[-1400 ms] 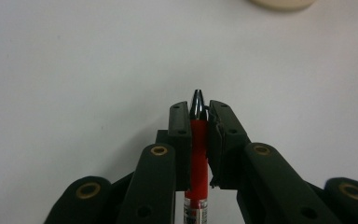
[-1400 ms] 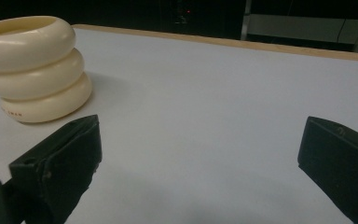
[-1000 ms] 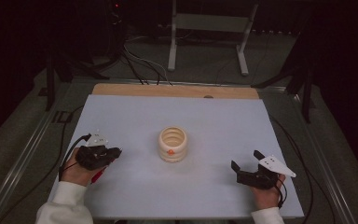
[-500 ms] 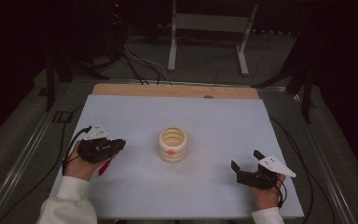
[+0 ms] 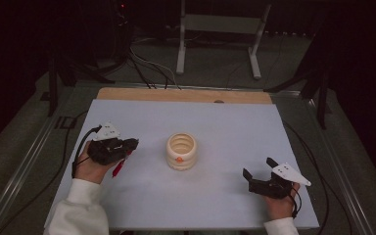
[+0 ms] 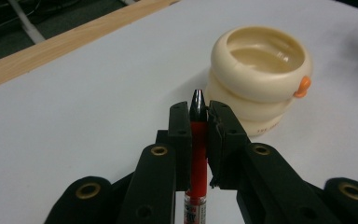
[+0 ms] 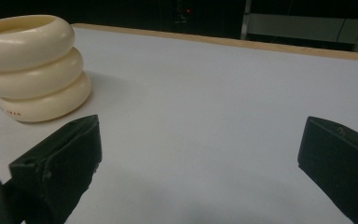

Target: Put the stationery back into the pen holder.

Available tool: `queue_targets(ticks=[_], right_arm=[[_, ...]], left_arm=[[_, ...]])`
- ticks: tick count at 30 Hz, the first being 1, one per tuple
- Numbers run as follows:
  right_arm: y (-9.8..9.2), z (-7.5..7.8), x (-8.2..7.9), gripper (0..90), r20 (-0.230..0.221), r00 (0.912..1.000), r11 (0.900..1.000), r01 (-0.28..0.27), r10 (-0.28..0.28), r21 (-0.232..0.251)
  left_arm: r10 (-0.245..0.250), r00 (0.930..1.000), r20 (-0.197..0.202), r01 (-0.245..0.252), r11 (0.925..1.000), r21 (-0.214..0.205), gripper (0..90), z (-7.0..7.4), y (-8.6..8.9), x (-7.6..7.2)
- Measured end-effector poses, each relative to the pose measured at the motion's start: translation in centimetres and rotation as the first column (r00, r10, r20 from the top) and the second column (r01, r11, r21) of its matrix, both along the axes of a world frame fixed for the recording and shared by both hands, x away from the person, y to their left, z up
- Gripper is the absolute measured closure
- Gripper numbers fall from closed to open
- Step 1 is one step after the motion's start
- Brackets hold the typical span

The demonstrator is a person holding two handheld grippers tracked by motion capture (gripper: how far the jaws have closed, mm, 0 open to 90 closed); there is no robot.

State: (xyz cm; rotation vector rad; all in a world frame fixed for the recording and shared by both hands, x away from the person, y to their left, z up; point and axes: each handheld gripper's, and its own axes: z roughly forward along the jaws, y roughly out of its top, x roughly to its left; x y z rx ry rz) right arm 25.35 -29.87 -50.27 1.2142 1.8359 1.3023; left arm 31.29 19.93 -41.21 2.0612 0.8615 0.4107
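The left gripper (image 6: 199, 121) is clamped tight on a red pen (image 6: 196, 154), and its own camera shows the dark tip sticking out between the jaws, aimed at the cream cup (image 6: 259, 77) made of stacked rings. From above, just a bit of red peeks out under the left gripper (image 5: 127, 147). The bottom of the pen is cut off. The right gripper (image 5: 259, 174) rests near the front of the white table (image 5: 225, 122) with its jaws spread wide, holding nothing. The left gripper has moved closer to the cup (image 5: 181, 151) than it was a moment ago.
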Motion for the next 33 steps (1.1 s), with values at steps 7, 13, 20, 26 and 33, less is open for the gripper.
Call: queue_targets(ticks=[7, 13, 20, 26, 33], right_arm=[[0.0, 0.0, 0.0, 0.0, 0.001, 1.0000, 1.0000, -0.001, 0.001, 0.001], [0.0, 0.0, 0.0, 0.0, 0.001, 1.0000, 1.0000, -0.002, 0.002, 0.002], [0.0, 0.0, 0.0, 0.0, 0.002, 1.0000, 1.0000, -0.002, 0.002, 0.001], [0.0, 0.0, 0.0, 0.0, 0.003, 1.0000, 1.0000, -0.003, 0.003, -0.002], [0.0, 0.0, 0.0, 0.0, 0.003, 1.0000, 1.0000, -0.002, 0.002, 0.000]], left_arm=[[0.001, 0.9999, 0.013, 0.000, 0.9997, -0.023, 81.1, 0.4, -0.6, 0.4], [-0.001, 0.9997, 0.026, 0.002, 0.9993, -0.037, 81.2, 0.9, -1.1, 0.8], [-0.004, 0.9993, 0.038, 0.006, 0.9984, -0.057, 81.2, 1.5, -1.6, 1.3], [-0.011, 0.9989, 0.046, 0.014, 0.9972, -0.074, 81.2, 1.9, -2.1, 1.7], [-0.024, 0.9983, 0.053, 0.029, 0.9955, -0.090, 81.1, 2.2, -3.0, 2.1]])
